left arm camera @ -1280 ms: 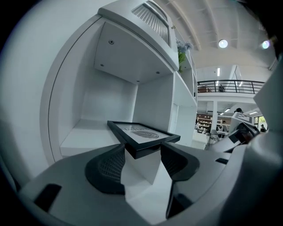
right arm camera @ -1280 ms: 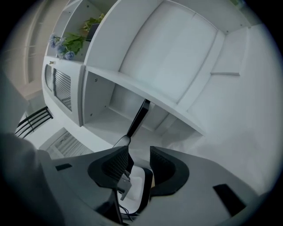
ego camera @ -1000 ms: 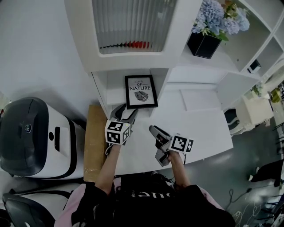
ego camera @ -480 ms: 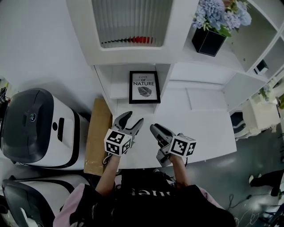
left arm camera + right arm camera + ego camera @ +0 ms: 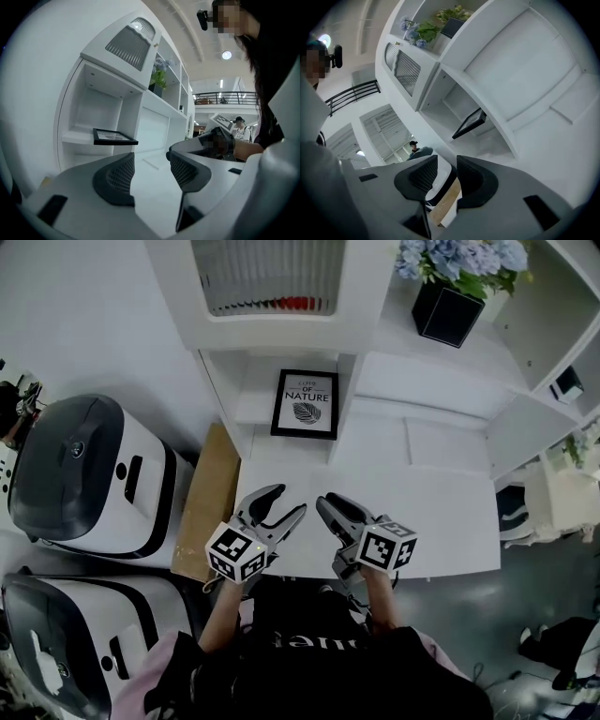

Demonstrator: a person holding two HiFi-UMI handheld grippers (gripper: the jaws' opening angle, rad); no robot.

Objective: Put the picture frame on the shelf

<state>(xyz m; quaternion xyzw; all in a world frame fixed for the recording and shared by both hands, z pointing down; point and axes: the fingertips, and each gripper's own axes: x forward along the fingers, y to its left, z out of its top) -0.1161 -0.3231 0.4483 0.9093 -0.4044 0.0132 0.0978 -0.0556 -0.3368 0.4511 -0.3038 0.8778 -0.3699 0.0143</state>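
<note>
Frame on the low shelf, seemingly flat, long side running near to far. Lay well beyond both tools, about midway between them. Showed jaws apart and empty on left gripper and right gripper.

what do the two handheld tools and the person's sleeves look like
The left tool and right tool both have smooth light grey bodies with dark, mesh-textured pads on curved jaws. Each carries a white cube printed with black square markers. The person wears a black top with pink sleeves.
</note>
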